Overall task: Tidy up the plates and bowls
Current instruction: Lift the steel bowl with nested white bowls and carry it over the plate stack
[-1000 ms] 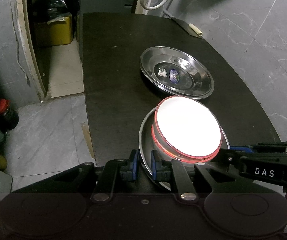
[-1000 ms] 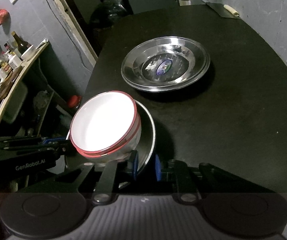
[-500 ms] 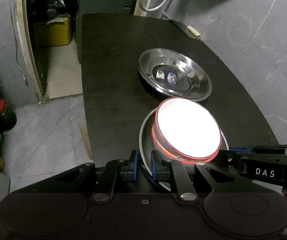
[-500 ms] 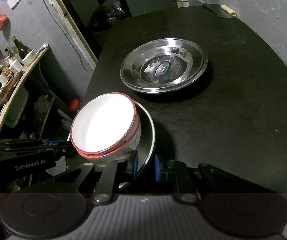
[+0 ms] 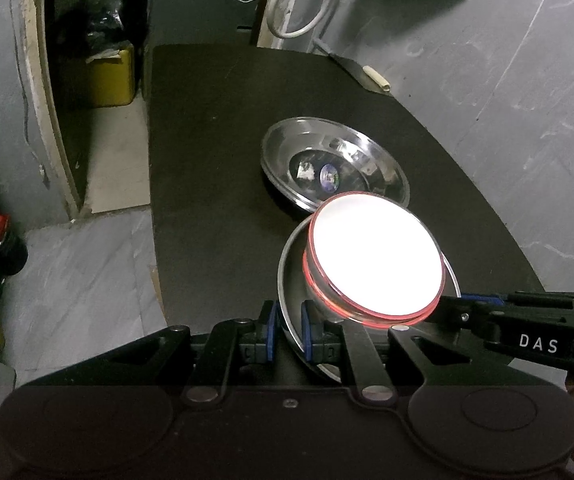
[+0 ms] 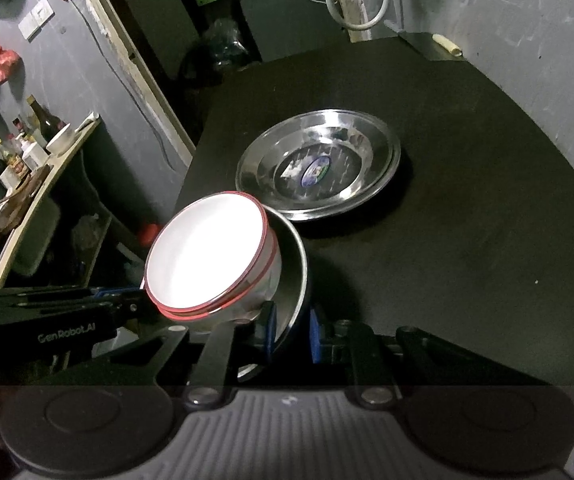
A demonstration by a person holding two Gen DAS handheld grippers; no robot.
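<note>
Both grippers hold one steel plate [image 5: 289, 276] [image 6: 293, 276] by opposite rims, lifted above the near end of the black table. Two stacked white bowls with red rims [image 5: 375, 256] [image 6: 211, 256] sit in that plate. My left gripper [image 5: 287, 330] is shut on the plate's left rim. My right gripper [image 6: 291, 330] is shut on its right rim. A stack of steel plates [image 5: 335, 164] [image 6: 319, 168] with a sticker in the middle lies on the table just beyond the held plate.
The black table [image 5: 207, 140] [image 6: 467, 208] runs away from me along a grey wall. A knife with a pale handle [image 5: 375, 78] lies at its far right corner. A yellow box [image 5: 113, 76] and a red-capped bottle [image 5: 5, 236] stand on the floor at the left.
The held plate with the bowls has moved forward over the table and now reaches the near edge of the steel plate stack. Both grips are unchanged.
</note>
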